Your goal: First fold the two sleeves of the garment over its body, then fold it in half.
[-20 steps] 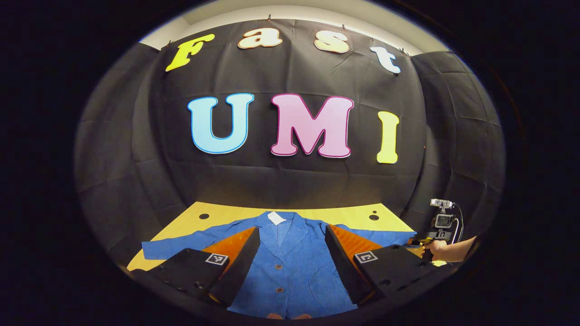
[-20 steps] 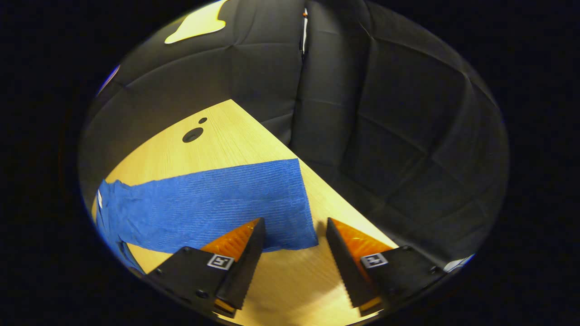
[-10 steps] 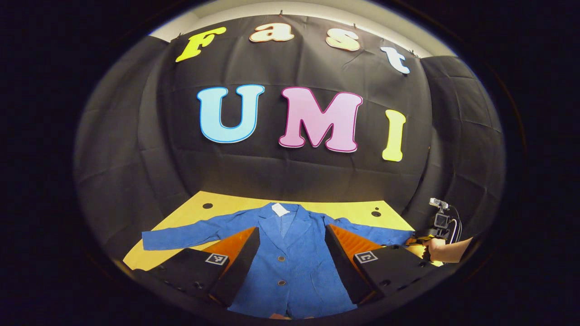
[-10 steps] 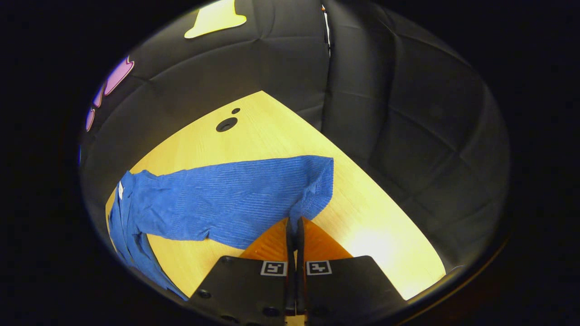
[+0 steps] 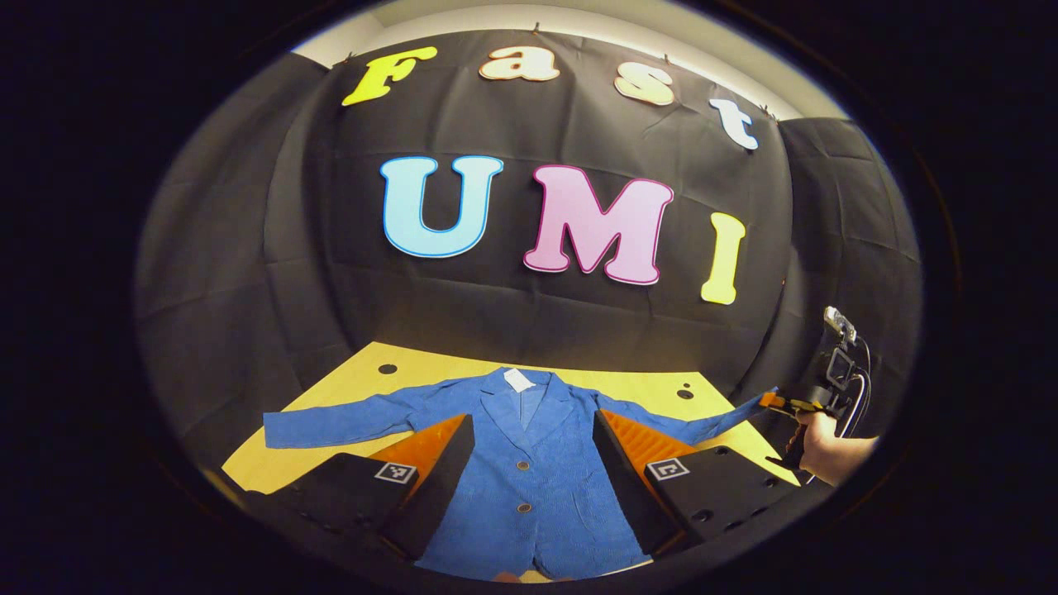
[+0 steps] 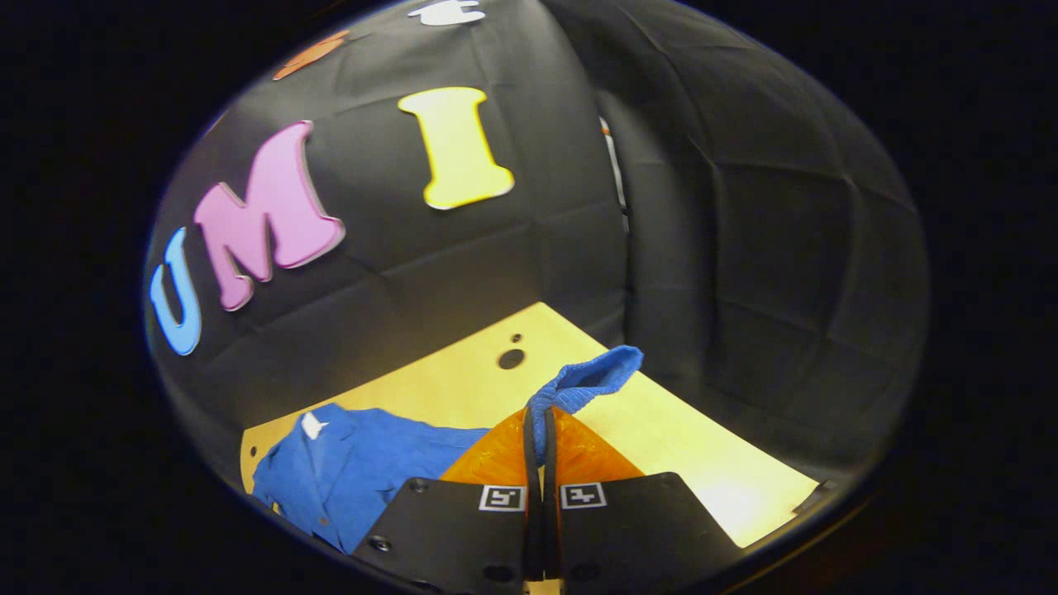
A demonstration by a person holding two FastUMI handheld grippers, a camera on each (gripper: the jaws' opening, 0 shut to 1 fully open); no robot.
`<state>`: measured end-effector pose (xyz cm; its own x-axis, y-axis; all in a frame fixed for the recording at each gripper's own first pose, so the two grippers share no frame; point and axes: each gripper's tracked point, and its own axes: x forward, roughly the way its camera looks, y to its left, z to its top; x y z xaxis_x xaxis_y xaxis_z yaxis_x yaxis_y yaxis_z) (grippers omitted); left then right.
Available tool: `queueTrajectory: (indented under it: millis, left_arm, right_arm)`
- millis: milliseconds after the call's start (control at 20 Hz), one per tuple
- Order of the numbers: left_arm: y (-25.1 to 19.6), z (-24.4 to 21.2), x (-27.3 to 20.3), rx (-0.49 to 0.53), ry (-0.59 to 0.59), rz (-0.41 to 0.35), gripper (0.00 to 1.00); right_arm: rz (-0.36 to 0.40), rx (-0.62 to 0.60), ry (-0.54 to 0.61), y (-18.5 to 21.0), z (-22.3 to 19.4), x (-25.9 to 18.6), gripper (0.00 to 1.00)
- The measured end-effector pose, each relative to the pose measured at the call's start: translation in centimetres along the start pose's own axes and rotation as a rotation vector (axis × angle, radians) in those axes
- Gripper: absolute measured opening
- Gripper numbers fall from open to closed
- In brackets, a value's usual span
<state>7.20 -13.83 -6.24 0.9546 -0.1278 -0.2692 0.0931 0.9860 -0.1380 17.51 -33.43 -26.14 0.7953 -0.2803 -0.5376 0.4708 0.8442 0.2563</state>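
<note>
the left gripper (image 5: 533, 463) hangs with its jaws spread wide over the lower front of the jacket (image 5: 529, 463), touching no cloth that can be seen; the blue jacket lies face up and open flat on the table (image 5: 331, 397), its buttons between the two fingers, its collar and white tag (image 5: 520, 379) straight ahead of them toward the far edge. one sleeve (image 5: 339, 421) lies stretched flat out to the left of that gripper's fingers. off to its right, the other sleeve rises off the table to the right gripper (image 5: 777, 402), which a hand (image 5: 818, 442) holds near the table's right edge. in the right gripper view, the right gripper (image 6: 539, 430) has its fingers pressed together on the sleeve end (image 6: 583, 382), the cuff sticking up and forward past the tips, lifted clear of the table (image 6: 702, 446). the jacket body (image 6: 355, 467) lies low and to the left of these fingers, tag (image 6: 312, 426) showing. two dark holes (image 6: 512, 358) in the tabletop sit just ahead and slightly left of the pinched cuff
</note>
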Motion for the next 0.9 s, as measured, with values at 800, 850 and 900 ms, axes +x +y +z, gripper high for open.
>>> queueTrajectory:
  millis: [800,850,900]
  left_arm:
    - [17.2,-5.0,-8.2,-0.266,0.019,0.301,0.83]
    - [18.2,-5.5,-8.6,-0.277,0.026,0.324,0.83]
    - [19.2,-5.8,-8.9,-0.286,0.032,0.345,0.83]
  right_arm:
    - [0.485,-0.202,0.132,41.0,-11.0,-4.3,0.00]
    - [0.506,-0.209,0.148,43.4,-12.5,-4.1,0.01]
    - [0.528,-0.210,0.168,45.7,-14.0,-4.1,0.01]
